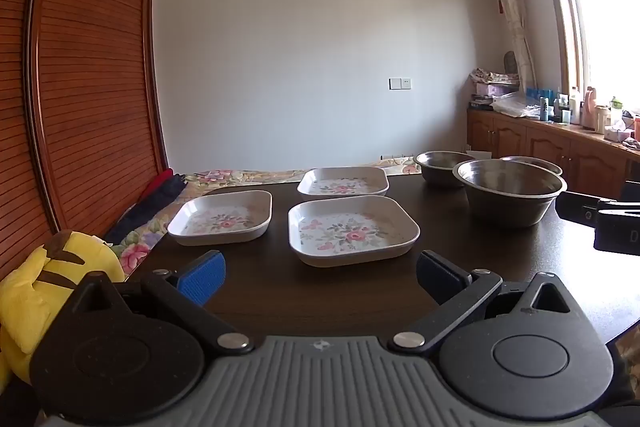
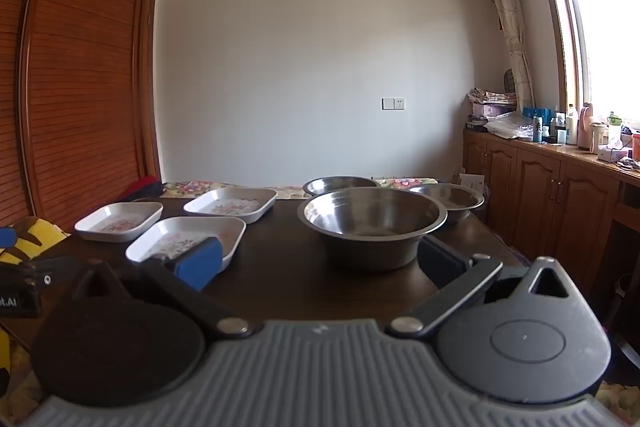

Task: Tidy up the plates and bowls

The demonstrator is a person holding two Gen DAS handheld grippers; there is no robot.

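Three floral plates (image 1: 353, 229), three steel bowls (image 2: 372, 223); both hand-held grippers (image 1: 320, 277) (image 2: 320, 263) gape wide, empty.

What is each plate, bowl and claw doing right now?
Three floral square plates: empty, lying apart, not stacked.
Big steel bowl: upright, empty.
Two smaller steel bowls: upright behind it, not nested.
Left claw: open, holding nothing.
Right claw: open, holding nothing.

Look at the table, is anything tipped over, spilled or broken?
No, nothing stands out. The three flowered plates sit flat and apart on the dark table, and the three metal bowls stand upright beside them. Both grippers, left and right, are open and empty.
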